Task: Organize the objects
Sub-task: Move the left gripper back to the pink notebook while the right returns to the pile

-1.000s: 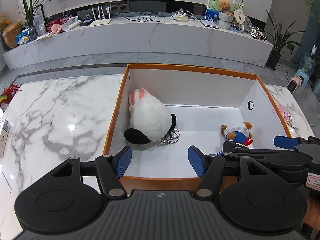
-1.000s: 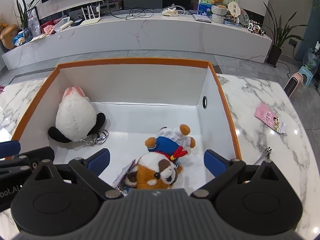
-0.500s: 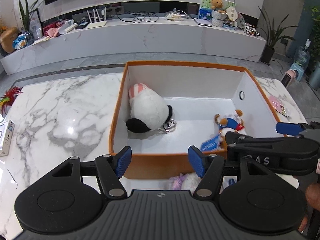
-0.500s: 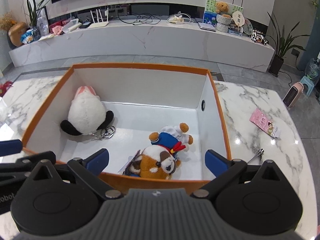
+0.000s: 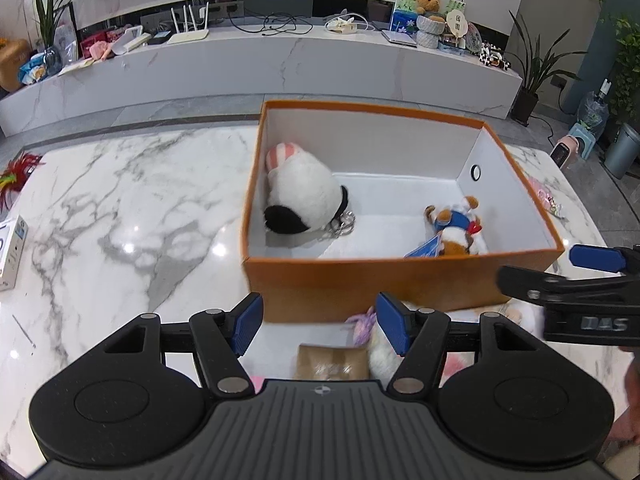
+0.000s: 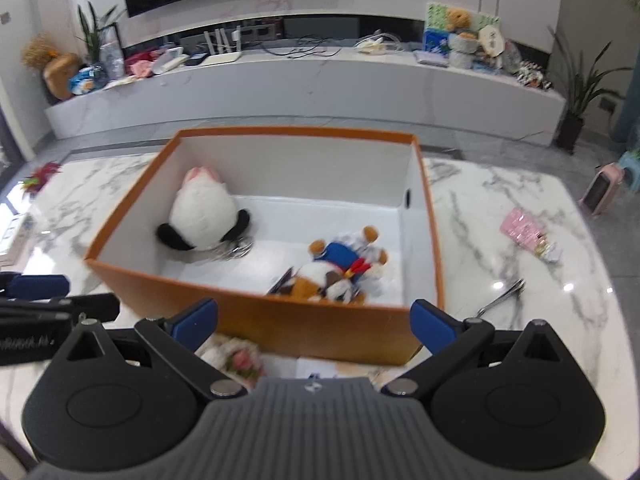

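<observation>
An orange box [image 5: 360,280] with white inside stands on the marble table; it also shows in the right wrist view [image 6: 320,324]. In it lie a white and black plush [image 5: 300,204] [image 6: 200,216] at the left and a small brown plush in blue clothes [image 5: 456,232] [image 6: 340,268] at the right. My left gripper [image 5: 318,322] is open and empty, in front of the box. My right gripper [image 6: 314,322] is open and empty, also in front of the box. Under them lie a brown packet [image 5: 332,362], a purple and white plush [image 5: 376,340] and a flowery plush [image 6: 236,358].
A white carton [image 5: 12,252] and a red feathery thing [image 5: 18,168] lie at the table's left edge. A pink packet [image 6: 530,232] and metal clippers [image 6: 502,298] lie right of the box. A long white cabinet stands beyond the table.
Both grippers have pulled back and up, out of the box to its near side. Objects in front of the box have come into view. Both stay open.
</observation>
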A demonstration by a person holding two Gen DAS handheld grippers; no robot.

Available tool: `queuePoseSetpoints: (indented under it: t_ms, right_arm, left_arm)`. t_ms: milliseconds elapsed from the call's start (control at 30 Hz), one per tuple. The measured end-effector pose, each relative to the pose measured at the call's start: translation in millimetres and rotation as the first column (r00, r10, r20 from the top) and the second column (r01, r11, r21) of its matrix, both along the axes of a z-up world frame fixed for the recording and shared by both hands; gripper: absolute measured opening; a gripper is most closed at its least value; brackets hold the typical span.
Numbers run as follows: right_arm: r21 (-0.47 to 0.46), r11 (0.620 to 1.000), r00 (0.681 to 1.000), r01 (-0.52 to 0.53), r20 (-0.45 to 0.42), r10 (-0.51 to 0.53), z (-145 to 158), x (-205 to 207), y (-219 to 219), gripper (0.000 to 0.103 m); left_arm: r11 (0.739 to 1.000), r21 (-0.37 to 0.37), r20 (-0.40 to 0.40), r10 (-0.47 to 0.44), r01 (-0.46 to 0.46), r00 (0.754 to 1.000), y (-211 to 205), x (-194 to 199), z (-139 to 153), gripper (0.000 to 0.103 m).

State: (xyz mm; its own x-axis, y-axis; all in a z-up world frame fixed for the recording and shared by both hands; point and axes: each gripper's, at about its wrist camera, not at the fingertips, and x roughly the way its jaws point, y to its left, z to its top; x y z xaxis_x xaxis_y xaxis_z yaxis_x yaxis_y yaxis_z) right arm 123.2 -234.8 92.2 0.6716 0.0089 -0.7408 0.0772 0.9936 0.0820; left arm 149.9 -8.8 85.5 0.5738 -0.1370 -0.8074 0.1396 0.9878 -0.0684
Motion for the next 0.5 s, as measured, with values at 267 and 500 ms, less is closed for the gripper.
queuePoseSetpoints:
  t_ms: [267, 500]
  right_arm:
    - [0.13, 0.991, 0.999, -0.022, -0.036, 0.027, -13, -21, -23, 0.102]
    - [0.148, 0.989, 0.998, 0.0, -0.057, 0.008, -22, -22, -34, 0.102]
  left_arm:
    - [0.999, 0.033, -0.067, -0.013, 0.016, 0.998, 36, -13, -28, 0.074]
    - [1.0, -0.006, -0.175, -0.005, 0.004, 0.985, 65, -28, -53, 0.074]
